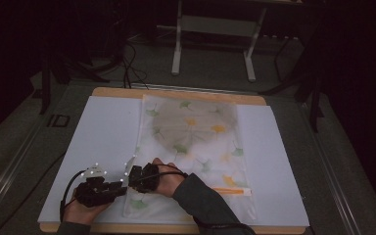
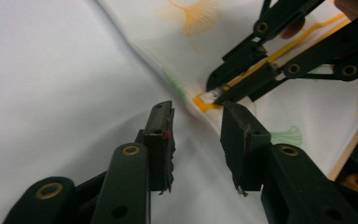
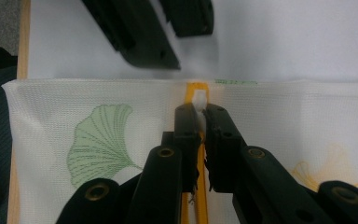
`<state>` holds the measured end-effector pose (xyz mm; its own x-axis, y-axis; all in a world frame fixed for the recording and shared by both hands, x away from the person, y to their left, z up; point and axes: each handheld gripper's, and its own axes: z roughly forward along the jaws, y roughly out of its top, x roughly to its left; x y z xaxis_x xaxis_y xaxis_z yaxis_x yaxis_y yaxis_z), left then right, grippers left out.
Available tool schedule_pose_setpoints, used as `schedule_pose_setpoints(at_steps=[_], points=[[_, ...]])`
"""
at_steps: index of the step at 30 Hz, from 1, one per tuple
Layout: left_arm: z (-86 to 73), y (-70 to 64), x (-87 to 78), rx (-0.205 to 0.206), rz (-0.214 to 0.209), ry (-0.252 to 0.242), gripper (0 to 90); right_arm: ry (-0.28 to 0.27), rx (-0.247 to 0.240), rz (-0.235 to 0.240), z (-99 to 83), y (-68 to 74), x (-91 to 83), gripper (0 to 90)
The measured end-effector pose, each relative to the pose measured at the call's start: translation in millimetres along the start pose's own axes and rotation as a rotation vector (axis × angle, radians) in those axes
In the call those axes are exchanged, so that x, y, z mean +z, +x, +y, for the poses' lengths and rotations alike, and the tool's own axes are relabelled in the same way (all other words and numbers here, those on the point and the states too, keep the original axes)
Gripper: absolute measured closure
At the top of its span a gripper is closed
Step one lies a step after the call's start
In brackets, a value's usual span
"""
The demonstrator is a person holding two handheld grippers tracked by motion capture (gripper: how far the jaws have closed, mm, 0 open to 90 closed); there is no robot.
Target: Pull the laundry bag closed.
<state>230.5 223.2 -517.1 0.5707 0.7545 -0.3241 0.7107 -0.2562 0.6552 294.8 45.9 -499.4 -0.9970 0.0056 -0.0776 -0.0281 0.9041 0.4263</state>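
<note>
Left tongs [image 2: 196,123] open; right tongs [image 2: 216,93] pinching white zipper pull [image 2: 209,97].

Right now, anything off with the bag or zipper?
Nothing stands out. The mesh bag lies flat on the white sheet; the right gripper pinches the white zipper pull at the yellow zipper's end, the left gripper open beside it.

Wooden table [image 1: 176,93] under white sheet [image 1: 107,132], leaf-print mesh bag [image 1: 196,142] on top.

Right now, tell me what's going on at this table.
A person is working a mesh bag printed with ginkgo leaves, lying flat on a white sheet. The right gripper is shut on the white zipper pull at the end of the orange zipper, at the bag's edge. The left gripper hovers open just beside that spot, holding nothing.
</note>
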Motion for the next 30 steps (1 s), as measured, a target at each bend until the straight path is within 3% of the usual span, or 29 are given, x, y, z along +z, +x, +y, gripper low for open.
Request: schedule_pose_setpoints(at_steps=[6, 14, 30], points=[[0.3, -1.2, 6.4, -0.02, -0.046, 0.03, 62.9, -0.005, 0.0, -0.004, 0.5, 0.6, -1.2, 84.2], [0.6, -1.1, 17.3, -0.036, -0.072, 0.064, 61.6, -0.019, -0.006, -0.011, 1.3, 0.8, -7.0, 84.3], [5.9, 9.0, 28.5, -0.093, -0.18, 0.072, 66.7, -0.033, -0.03, -0.022, 0.7, 2.3, -17.2, 84.4]])
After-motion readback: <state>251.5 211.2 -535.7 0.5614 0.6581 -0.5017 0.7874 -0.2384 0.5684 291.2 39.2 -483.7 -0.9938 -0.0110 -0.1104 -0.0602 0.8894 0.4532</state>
